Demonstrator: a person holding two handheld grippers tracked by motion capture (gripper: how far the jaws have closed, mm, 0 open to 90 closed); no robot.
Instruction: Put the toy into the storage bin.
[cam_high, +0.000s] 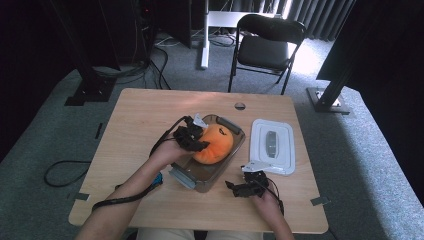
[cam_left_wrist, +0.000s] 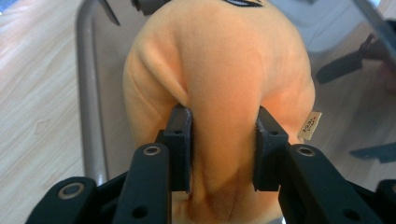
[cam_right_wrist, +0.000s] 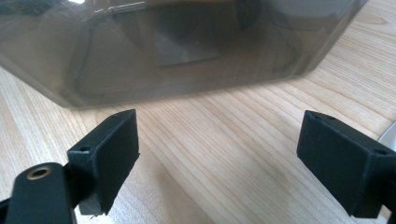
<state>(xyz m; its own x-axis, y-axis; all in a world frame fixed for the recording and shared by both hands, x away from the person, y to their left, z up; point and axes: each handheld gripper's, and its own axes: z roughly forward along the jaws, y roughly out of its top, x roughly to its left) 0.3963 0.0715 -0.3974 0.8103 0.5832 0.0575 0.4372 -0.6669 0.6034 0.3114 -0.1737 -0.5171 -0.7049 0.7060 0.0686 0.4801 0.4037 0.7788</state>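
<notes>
Plush toy (cam_left_wrist: 219, 84), orange, is lying inside the smoky plastic bin (cam_high: 200, 177), pinched by the left gripper (cam_left_wrist: 223, 149). Right gripper (cam_right_wrist: 219, 163) is sitting just beside that bin, jaws spread wide, gripping nothing. White lid (cam_high: 272, 146) is lying beside the bin.

A light wooden table (cam_high: 135, 125) stands on grey carpet (cam_high: 350, 150). At twelve o'clock beyond it, a black folding chair (cam_high: 265, 47) sits in bright daylight before grey curtains (cam_high: 320, 15). Black stands (cam_high: 90, 75) flank the table at ten and two o'clock; cables (cam_high: 62, 172) trail at nine.
</notes>
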